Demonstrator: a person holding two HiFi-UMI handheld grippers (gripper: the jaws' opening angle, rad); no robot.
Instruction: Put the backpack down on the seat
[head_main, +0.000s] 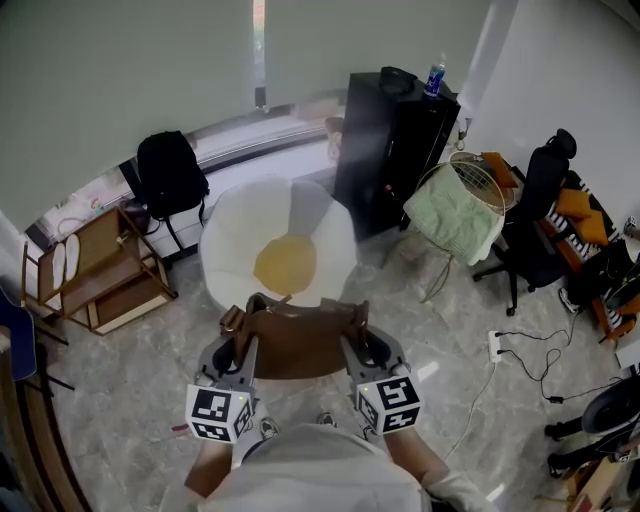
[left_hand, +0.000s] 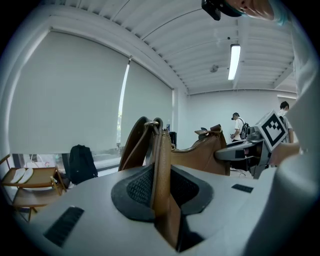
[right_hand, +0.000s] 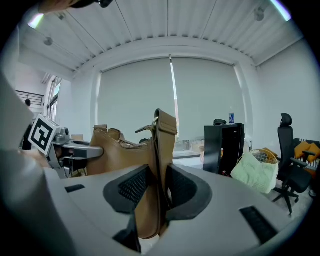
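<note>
A brown leather bag (head_main: 296, 342) hangs between my two grippers, just above the near rim of a white round seat (head_main: 226, 240) with a yellow cushion (head_main: 285, 263). My left gripper (head_main: 236, 352) is shut on the bag's left end; in the left gripper view its pads (left_hand: 139, 186) clamp the brown leather (left_hand: 161, 165) edge-on. My right gripper (head_main: 366, 348) is shut on the right end, and the right gripper view has the bag (right_hand: 125, 155) pinched in the right gripper (right_hand: 156, 189). The bag's underside is hidden.
A black backpack (head_main: 170, 175) leans by the window at the back left, beside a wooden rack (head_main: 100, 268). A black cabinet (head_main: 395, 140), a wire basket with a green towel (head_main: 458, 215) and an office chair (head_main: 535, 225) stand to the right. Cables and a power strip (head_main: 497, 346) lie on the floor.
</note>
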